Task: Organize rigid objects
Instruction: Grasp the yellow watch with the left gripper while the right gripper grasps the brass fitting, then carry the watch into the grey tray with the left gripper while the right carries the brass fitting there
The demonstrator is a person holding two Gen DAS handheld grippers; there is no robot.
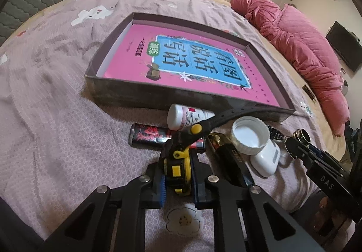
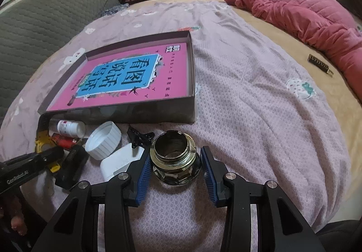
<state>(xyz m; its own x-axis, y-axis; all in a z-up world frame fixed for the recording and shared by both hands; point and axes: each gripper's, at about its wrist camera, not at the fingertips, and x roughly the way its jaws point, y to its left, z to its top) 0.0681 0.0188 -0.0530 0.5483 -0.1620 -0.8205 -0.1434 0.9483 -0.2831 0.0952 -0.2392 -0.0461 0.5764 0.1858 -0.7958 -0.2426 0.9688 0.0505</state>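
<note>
**A:** Tape measure [image 1: 178, 169], yellow and black: why is it pinched so far back between the left gripper [image 1: 177, 182] pads?

**B:** The jaws are fully closed on its casing, blue pads flat against both sides, so it cannot roll. Its black wrist strap [image 1: 228, 117] trails forward over the pile, towards the box wall.

**A:** And the right gripper [image 2: 176, 171]?

**B:** Partly open, straddling the metal threaded fitting [image 2: 175, 157]. The left pad looks to be touching its side; the right pad stands clear, so I would not call it held yet. The fitting sits upright on the bedspread [image 2: 260, 116], mouth up, which offers the pads its flat flanks.

**A:** What surrounds them?

**B:** A loose cluster just in front of the shallow box [image 1: 117, 90]: a white pill bottle [image 1: 187, 117] on its side, a dark can [image 1: 149, 136], a white jar lid [image 1: 250, 135] lying open side up on a white case [image 1: 264, 161], and a black clip [image 2: 140, 137].

**A:** Why there?

**B:** Probably staged for the box, which holds only a pink book [image 1: 192, 64] so far.
</note>
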